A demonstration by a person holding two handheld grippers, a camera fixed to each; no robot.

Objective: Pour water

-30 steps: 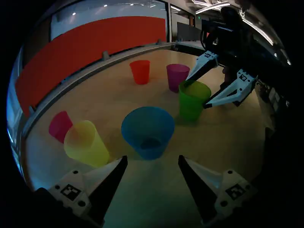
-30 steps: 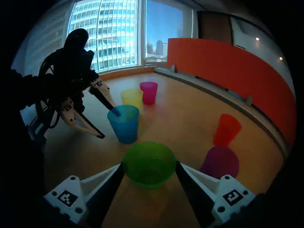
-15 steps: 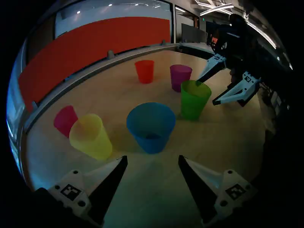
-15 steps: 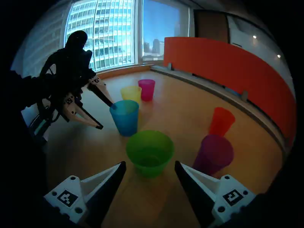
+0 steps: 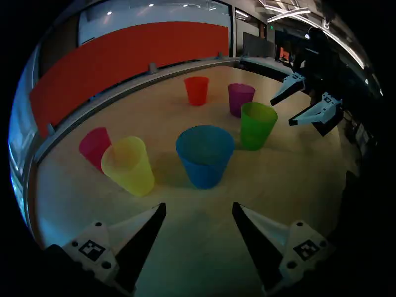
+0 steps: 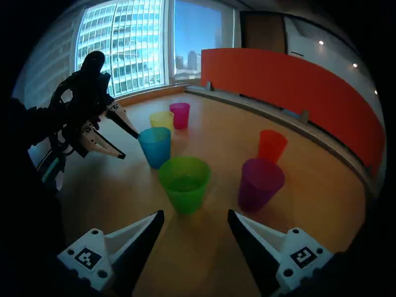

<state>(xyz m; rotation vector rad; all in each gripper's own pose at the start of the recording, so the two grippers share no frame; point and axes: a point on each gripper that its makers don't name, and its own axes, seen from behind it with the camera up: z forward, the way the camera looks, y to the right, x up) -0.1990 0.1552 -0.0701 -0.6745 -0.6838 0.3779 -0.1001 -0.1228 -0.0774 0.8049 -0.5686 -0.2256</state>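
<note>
Plastic, thin-walled, the green cup [image 6: 184, 190] stands beside the blue cup [image 5: 205, 156], well in from the tabletop's [image 6: 307, 198] edges; probably light and squashy, best pinched mid-wall. Left gripper [image 5: 198, 204] and right gripper [image 6: 195, 212] gape empty.

Left tongs [image 5: 198, 204] withdrawn, right tongs [image 6: 194, 212] withdrawn

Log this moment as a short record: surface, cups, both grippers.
surface: wooden surface
cups: six, all standing mouth up: blue cup, green cup, yellow cup, pink cup, orange cup, purple cup
left gripper: open, empty, facing the blue cup, short of it
right gripper: open, empty, facing the green cup, short of it
water: cannot tell which cup holds any
</note>
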